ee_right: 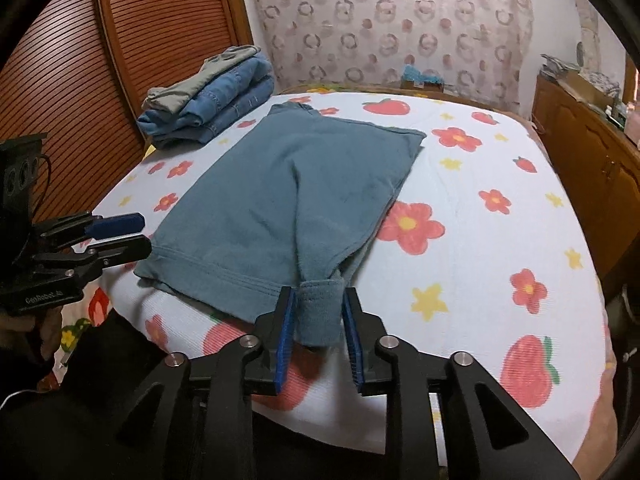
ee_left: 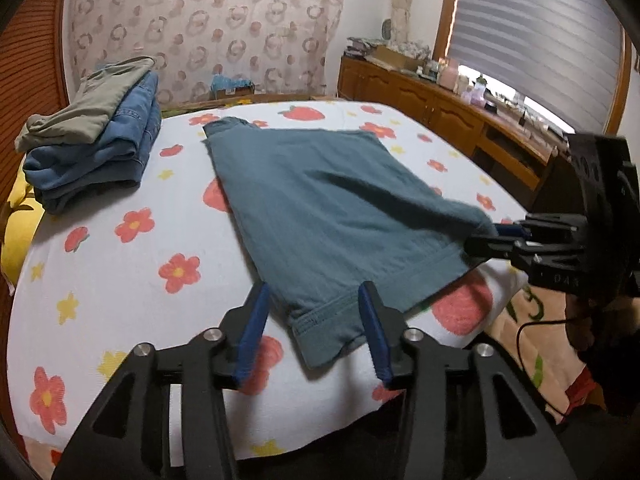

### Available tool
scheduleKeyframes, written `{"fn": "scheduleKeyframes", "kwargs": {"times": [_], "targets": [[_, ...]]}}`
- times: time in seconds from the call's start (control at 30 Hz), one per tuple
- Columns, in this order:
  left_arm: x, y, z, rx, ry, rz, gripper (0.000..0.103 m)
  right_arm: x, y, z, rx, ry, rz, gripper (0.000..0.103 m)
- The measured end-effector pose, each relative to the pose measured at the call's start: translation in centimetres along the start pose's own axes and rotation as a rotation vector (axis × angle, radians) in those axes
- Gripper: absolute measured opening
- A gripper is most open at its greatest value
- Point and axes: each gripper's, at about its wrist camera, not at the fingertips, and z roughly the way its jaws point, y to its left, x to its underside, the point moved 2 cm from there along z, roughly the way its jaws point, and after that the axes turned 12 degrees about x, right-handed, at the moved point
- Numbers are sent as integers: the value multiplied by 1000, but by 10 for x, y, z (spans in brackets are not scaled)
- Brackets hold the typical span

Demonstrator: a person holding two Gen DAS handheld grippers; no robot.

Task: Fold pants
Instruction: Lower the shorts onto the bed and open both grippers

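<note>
Teal pants (ee_left: 320, 204) lie folded on the flowered bed sheet (ee_left: 120, 264), also in the right wrist view (ee_right: 280, 200). My left gripper (ee_left: 314, 300) is open, its blue pads either side of the near waistband corner. In the right wrist view it (ee_right: 144, 234) shows at the left edge of the pants. My right gripper (ee_right: 318, 304) is shut on a bunched corner of the pants, lifted slightly off the bed. In the left wrist view it (ee_left: 480, 236) holds that corner at the right.
A stack of folded jeans and khaki pants (ee_left: 92, 148) sits at the far left of the bed, also in the right wrist view (ee_right: 212, 96). A wooden cabinet (ee_left: 440, 112) runs along the right. A slatted wooden door (ee_right: 160, 40) stands behind the stack.
</note>
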Motion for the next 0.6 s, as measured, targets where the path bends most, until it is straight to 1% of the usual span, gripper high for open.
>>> {"fn": "scheduleKeyframes", "kwargs": {"times": [0.1, 0.2, 0.33, 0.4, 0.47, 0.5, 0.57, 0.6], "targets": [[-3, 3, 1, -3, 0, -6, 52, -2, 1, -4, 13, -15, 4, 38], [-3, 6, 6, -27, -7, -10, 53, -5, 3, -4, 13, -28, 10, 39], [2, 11, 14, -19, 5, -37, 53, -2, 6, 6, 24, -14, 9, 39], [5, 12, 19, -33, 21, -37, 53, 11, 5, 11, 31, -6, 11, 39], [10, 15, 24, -34, 40, -47, 53, 14, 2, 17, 34, 9, 22, 39], [10, 16, 24, -28, 36, -50, 53, 15, 0, 19, 39, 17, 28, 39], [11, 16, 24, -24, 29, -51, 54, 18, 0, 22, 42, 31, 29, 42], [11, 17, 24, -27, 27, -50, 58, 18, 1, 21, 44, 25, 24, 44]]}}
